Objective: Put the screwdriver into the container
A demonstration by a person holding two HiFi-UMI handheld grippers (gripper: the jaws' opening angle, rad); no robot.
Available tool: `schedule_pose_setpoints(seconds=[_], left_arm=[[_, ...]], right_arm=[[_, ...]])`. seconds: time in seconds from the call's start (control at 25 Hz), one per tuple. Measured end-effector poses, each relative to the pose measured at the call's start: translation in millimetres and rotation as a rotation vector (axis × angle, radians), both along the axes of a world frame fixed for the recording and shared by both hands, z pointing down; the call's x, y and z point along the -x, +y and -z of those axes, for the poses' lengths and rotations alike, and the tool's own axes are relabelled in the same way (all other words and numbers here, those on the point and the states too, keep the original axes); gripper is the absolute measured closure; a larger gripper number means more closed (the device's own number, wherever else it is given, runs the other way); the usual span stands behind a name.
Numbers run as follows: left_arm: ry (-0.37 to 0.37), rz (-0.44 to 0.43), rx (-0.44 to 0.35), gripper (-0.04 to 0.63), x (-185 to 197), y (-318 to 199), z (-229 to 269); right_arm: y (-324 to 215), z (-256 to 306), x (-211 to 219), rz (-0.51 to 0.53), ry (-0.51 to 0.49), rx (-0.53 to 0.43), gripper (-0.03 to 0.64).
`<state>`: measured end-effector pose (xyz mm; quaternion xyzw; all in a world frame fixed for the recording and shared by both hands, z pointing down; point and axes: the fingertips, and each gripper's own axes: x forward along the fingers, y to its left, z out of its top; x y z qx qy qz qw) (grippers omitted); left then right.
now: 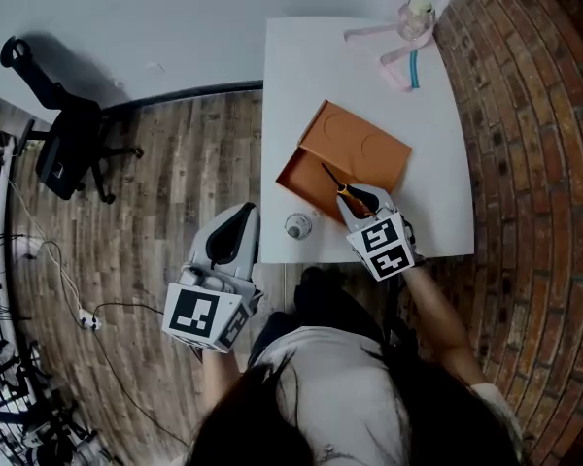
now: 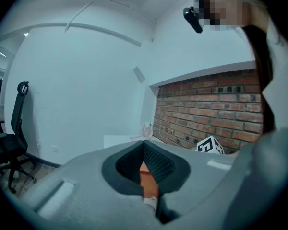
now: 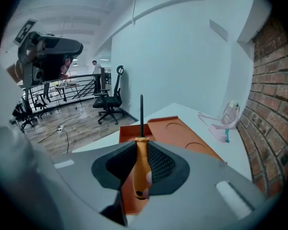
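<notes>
Slim screwdriver (image 3: 142, 169), orange handle and thin dark shaft, clamped by the handle in the right claw (image 1: 364, 200). Shaft aimed forward, tip over the container (image 1: 360, 144) in the head view. Shallow, orange, open, flat on the white desk (image 1: 301, 66) near its front edge; two round recesses in one half.

Soft, even, cool light fills the head view: the white tabletop (image 1: 301, 85) is bright without glare, the chair (image 1: 68, 144) left of it throws a dark, blurred shadow on the wall (image 1: 155, 17), and the floor (image 1: 175, 163) left of the tabletop is dimmer. Both gripper views are round fisheye pictures with black corners, and straight lines bend near the rim, as the brick wall (image 3: 273, 104) does. In them the close grey foreground looks soft, the screwdriver (image 3: 141, 147) is sharp, and the left gripper view is slightly hazy.
</notes>
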<state>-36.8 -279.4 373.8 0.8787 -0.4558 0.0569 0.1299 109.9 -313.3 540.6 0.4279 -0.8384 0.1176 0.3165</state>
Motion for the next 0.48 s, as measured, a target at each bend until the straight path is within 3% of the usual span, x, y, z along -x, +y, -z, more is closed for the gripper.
schedule_pose_setpoints(seconds=[0.48], left_arm=[[-0.011, 0.019, 0.030, 0.594, 7, -2, -9]], right_arm=[[-11, -41, 9, 0.087, 0.123, 0.118, 0.537]])
